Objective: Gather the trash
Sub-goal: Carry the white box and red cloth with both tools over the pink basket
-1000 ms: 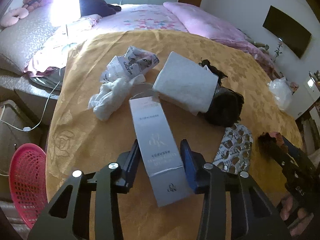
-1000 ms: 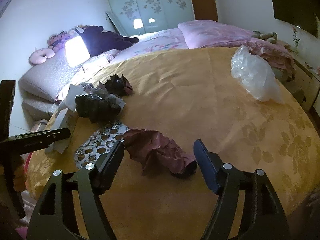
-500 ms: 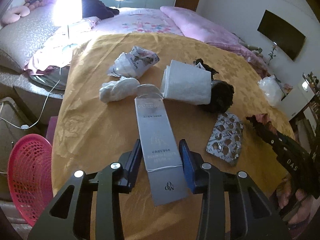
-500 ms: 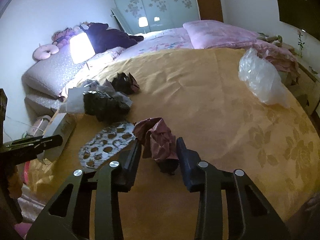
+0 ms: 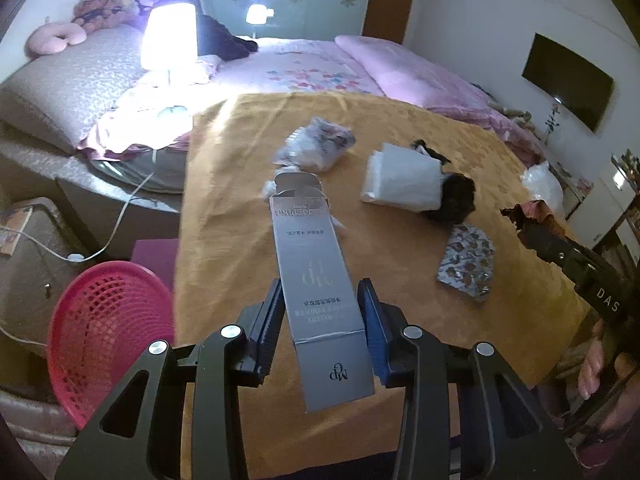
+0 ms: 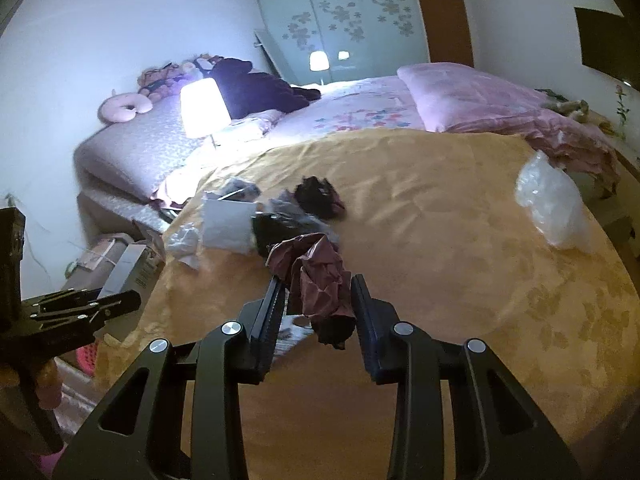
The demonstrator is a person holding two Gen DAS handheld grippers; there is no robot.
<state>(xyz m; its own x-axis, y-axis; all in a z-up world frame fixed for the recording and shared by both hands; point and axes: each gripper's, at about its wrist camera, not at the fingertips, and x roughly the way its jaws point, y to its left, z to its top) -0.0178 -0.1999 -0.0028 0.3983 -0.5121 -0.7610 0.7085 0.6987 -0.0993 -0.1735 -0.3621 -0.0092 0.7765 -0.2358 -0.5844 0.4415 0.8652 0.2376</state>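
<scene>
The basket (image 5: 108,316) is standing on the floor at far left, below the table (image 5: 224,240) edge, and the coming move turns on that: it is lying down and to the left of both loads.

The left gripper (image 5: 320,320) is clamping a grey carton (image 5: 316,292) by its lower half. The carton's long axis is running straight ahead along the fingers, open flap end farthest out. This hand is the nearer to the basket.

The right gripper (image 6: 318,312) is pinching a crumpled maroon wrapper (image 6: 316,280), which is hanging clear of the cloth. It is sitting well to the right and would be crossing the table to reach the basket.

Against the earlier frames, the right jaws stood wide around the wrapper as it lay on the table; now they are clamped and it is lifted. The carton is riding higher, with more of the basket showing.

Loose trash is remaining mid-table: white bag (image 5: 400,180), blister sheet (image 5: 466,264), clear bag (image 6: 552,204).
</scene>
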